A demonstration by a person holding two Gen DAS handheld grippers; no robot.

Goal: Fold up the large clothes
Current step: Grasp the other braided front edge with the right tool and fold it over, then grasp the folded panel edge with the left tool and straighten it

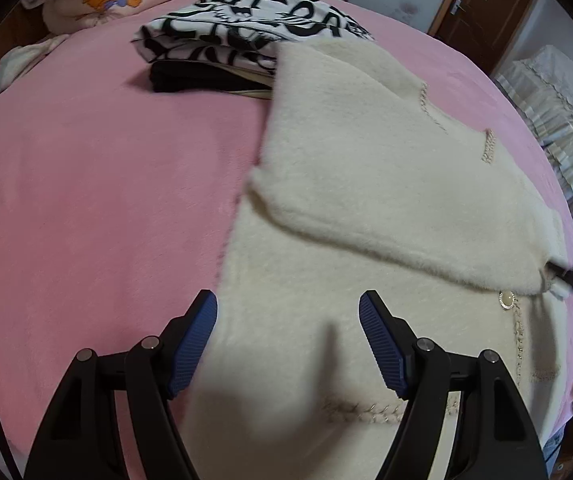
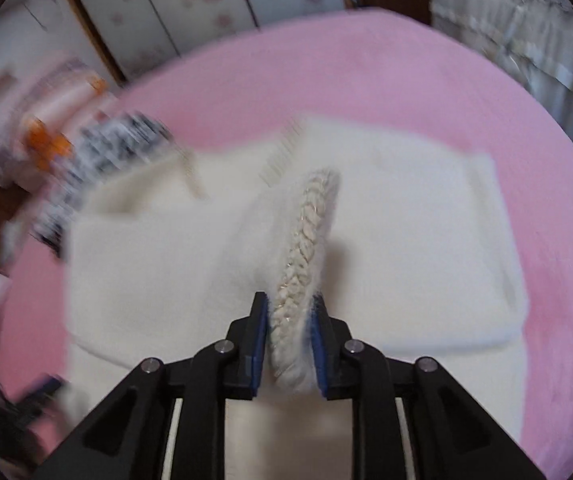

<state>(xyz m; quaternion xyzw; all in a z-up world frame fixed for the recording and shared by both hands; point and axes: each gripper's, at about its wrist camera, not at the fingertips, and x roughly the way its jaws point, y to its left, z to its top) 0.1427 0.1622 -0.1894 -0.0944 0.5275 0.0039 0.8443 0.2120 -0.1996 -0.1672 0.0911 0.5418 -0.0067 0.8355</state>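
- Slippage is the main risk: the right gripper [image 2: 289, 340] is clamped only on the braided trim edge [image 2: 304, 236] of the cream fluffy cardigan [image 1: 366, 160], which lies on the pink bed cover [image 1: 86, 180].
- The left gripper [image 1: 288, 344] hangs wide open, empty, above the cardigan's near part, so a hard pull could drag the cardigan askew.
- The stack of folded clothes [image 1: 222, 40] touches the cardigan's far edge; a swinging fold could knock it over.

Cream fluffy coat [image 1: 386, 168], pink bedspread [image 1: 86, 200], black-and-white patterned folded garment [image 1: 246, 28], blue gripper pads [image 1: 194, 344]

Black tool [image 1: 288, 312] arms, ribbed blue pads [image 1: 382, 344], silver pivot screws [image 1: 149, 343]
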